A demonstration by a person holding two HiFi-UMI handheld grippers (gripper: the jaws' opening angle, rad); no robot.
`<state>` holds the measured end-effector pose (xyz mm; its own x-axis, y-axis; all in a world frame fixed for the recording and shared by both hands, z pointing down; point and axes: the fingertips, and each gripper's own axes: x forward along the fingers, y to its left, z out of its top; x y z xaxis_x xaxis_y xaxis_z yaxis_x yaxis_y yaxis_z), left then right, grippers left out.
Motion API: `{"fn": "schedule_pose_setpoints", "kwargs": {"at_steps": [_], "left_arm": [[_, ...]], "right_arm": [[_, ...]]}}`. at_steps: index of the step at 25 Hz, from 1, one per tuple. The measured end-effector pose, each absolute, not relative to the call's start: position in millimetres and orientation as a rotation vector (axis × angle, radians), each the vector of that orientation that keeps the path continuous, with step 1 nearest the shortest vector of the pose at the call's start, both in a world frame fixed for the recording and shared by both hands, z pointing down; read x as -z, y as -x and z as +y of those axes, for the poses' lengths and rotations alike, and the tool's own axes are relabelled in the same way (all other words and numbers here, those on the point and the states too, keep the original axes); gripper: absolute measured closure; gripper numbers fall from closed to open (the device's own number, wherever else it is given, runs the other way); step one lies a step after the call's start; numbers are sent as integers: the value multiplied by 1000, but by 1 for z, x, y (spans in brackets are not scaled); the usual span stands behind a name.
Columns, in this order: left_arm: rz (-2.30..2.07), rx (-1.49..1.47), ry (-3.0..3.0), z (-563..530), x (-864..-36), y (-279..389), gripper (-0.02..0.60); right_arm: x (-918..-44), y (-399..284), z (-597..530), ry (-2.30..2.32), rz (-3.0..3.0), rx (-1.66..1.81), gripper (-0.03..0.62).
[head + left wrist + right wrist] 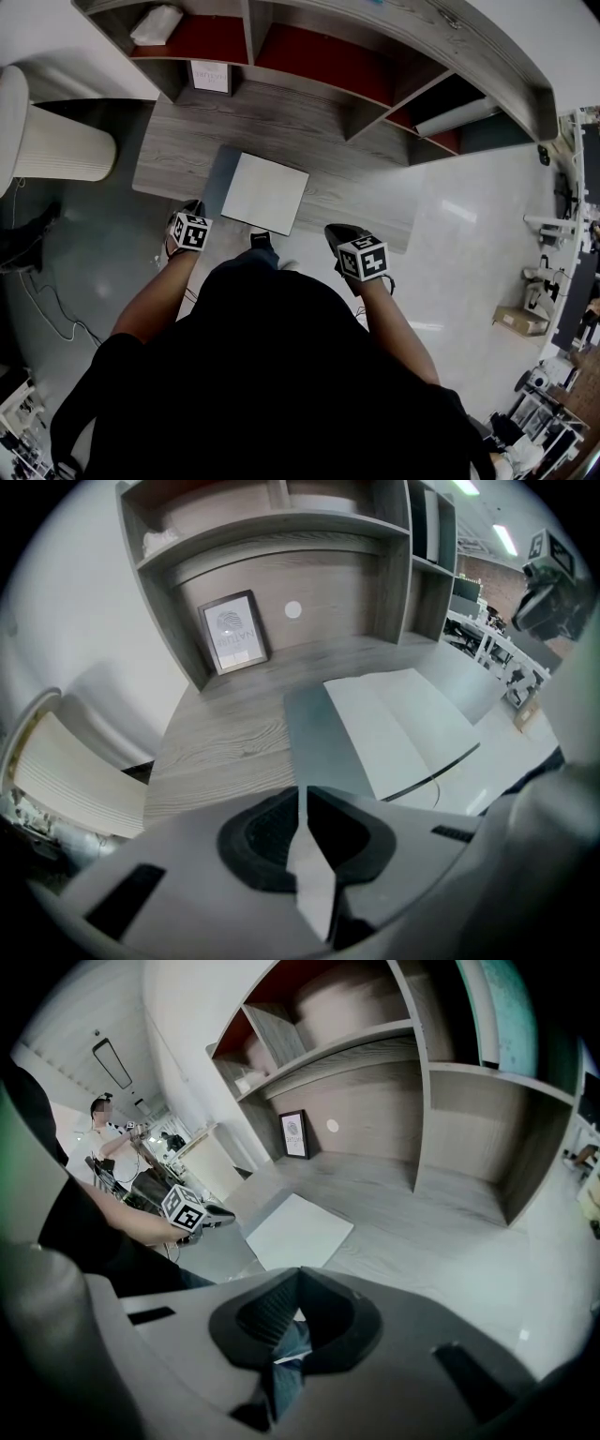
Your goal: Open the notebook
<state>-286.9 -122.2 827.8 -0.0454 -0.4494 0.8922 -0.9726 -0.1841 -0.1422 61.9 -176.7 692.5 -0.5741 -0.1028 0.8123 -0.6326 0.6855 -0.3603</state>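
1. Jaws of the left gripper point(302, 797) are pressed together with nothing between them. It hangs near the front edge of the desk point(187, 141), just left of the notebook and not touching it. I would use this gripper as the steadying one, resting its closed tip on the notebook near the bound side so nothing slides.
2. The notebook point(265, 192) lies closed and flat, white cover up, at the desk's front edge between the two grippers. Its near edge may hang slightly past the desk. I cannot tell which side is the spine, so that needs checking before any lift. Lifting the wrong edge would raise the whole notebook instead of the cover.
3. The right gripper point(298, 1274) also has its jaws closed together and holds nothing. It hovers near the notebook's right corner, clear of it. The step in hand looks like the approach. To do it well, part these jaws a little and come in low at the free edge. Pinch the cover alone, not the pages, then swing it over in an arc about the spine.
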Motion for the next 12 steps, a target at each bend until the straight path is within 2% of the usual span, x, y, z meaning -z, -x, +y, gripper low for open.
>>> {"fn": "schedule_pose_setpoints", "kwargs": {"at_steps": [12], "left_arm": [[-1549, -1164, -1689, -120, -807, 276, 548]], "right_arm": [[-683, -71, -172, -570, -2114, -810, 594]]}}
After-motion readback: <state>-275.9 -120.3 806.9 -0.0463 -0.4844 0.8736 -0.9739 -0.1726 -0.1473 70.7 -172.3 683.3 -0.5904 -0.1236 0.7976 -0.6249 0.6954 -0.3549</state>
